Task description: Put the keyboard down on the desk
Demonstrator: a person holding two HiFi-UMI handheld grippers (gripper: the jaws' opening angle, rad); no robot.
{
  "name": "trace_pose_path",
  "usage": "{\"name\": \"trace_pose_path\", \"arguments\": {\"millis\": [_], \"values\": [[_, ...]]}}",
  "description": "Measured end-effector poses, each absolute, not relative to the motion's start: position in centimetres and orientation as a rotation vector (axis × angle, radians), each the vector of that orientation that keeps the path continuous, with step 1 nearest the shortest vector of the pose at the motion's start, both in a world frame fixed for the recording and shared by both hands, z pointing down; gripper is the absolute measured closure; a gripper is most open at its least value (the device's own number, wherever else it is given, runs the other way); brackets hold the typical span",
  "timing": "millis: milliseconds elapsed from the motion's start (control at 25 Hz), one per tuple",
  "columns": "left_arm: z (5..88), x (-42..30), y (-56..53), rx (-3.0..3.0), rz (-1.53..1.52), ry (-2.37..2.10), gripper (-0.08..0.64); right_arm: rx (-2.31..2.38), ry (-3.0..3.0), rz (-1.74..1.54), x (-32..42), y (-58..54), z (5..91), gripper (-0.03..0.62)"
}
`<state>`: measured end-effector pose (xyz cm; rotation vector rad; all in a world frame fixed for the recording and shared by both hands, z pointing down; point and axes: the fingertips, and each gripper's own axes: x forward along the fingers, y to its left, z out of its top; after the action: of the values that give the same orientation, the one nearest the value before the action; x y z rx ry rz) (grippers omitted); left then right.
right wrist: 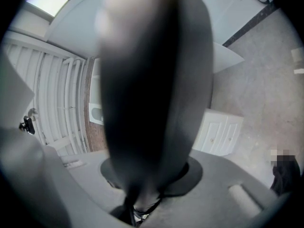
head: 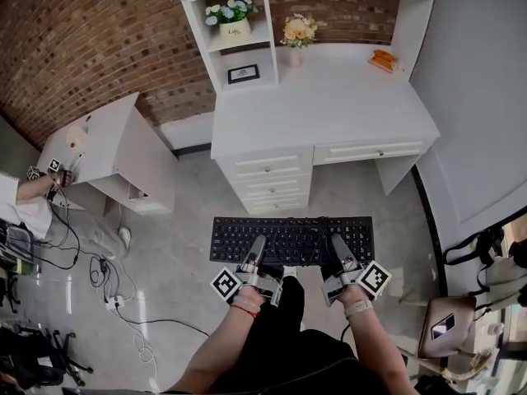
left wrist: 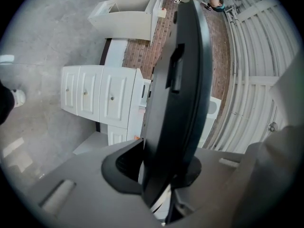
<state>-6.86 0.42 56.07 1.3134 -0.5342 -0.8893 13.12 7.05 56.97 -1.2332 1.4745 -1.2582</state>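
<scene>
A black keyboard (head: 292, 239) hangs level in the air above the floor, in front of the white desk (head: 329, 109). My left gripper (head: 255, 253) is shut on the keyboard's near edge at its left half. My right gripper (head: 340, 252) is shut on the near edge at its right half. In the left gripper view the keyboard (left wrist: 183, 80) stands edge-on between the jaws and fills the middle. The right gripper view shows the same keyboard (right wrist: 152, 94) as a dark blurred slab between the jaws. The desk top is bare in its middle.
The desk's drawer block (head: 268, 179) faces me. A shelf unit holds two flower pots (head: 233, 16) and a small frame (head: 243, 74); an orange object (head: 382, 59) lies at the desk's back right. A low white cabinet (head: 115, 151) stands left, cables (head: 107, 286) on the floor, a bag (head: 449, 323) at right.
</scene>
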Motion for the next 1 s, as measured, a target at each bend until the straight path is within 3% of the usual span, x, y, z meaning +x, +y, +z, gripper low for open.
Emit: {"name": "trace_pose_path", "arguments": {"millis": [1000], "values": [[56.6,-4.3,-19.2,1.292,-0.866,-0.531,0.486,-1.264,1.437,-1.298,15.6,-12.4,57.5,0.503]]}}
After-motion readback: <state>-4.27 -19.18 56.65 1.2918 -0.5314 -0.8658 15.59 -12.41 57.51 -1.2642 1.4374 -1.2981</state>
